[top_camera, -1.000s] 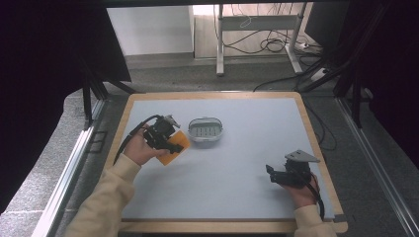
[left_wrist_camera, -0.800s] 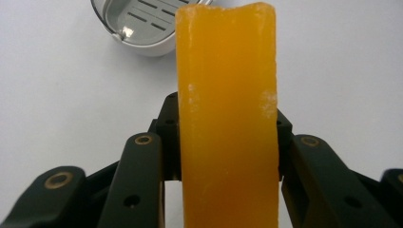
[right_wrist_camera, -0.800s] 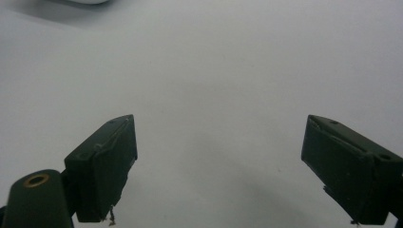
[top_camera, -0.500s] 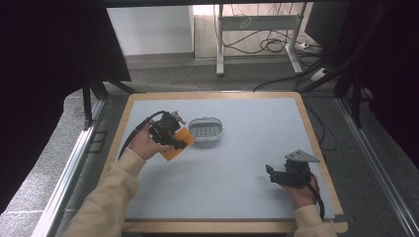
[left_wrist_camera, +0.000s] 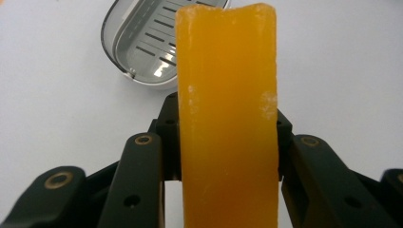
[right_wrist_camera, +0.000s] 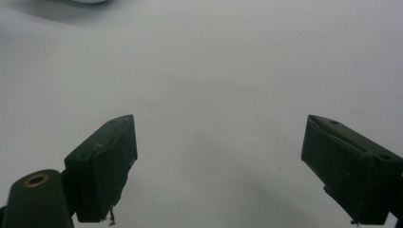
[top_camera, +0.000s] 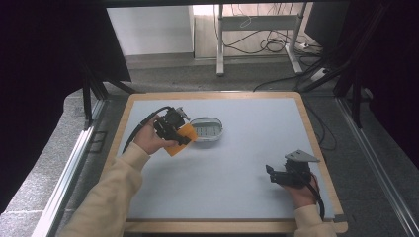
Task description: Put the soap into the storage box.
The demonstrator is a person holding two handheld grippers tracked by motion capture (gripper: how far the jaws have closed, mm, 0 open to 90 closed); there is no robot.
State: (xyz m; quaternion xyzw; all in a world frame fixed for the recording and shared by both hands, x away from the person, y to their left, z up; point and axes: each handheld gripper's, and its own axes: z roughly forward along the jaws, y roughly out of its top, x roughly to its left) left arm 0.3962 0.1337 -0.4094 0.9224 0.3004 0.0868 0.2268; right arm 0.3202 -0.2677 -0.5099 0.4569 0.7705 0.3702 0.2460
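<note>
Between the fingers (left_wrist_camera: 171, 142) of the left gripper (top_camera: 170, 126) we see an orange bar of soap (left_wrist_camera: 227, 118) clamped fast — the two black pads press its long sides, and the bar stands up out of them toward the camera's far field. In the high view the soap (top_camera: 180, 139) hangs above the bench (top_camera: 247, 163), held clear of the surface and just beside the grey oval soap dish (top_camera: 206, 131), whose slotted floor lies bare. Compared with a second ago, we find the left hand (top_camera: 150, 140) carried a little further from the person and slightly higher, so the soap now sits closer to the dish's near-left rim; the dish itself has not shifted.

The right gripper (top_camera: 289, 174) rests low near the bench's right edge, well apart from dish and soap. Its fingers (right_wrist_camera: 102, 166) stand spread wide with nothing but pale bench between them — released, and in the same spot as before.
</note>
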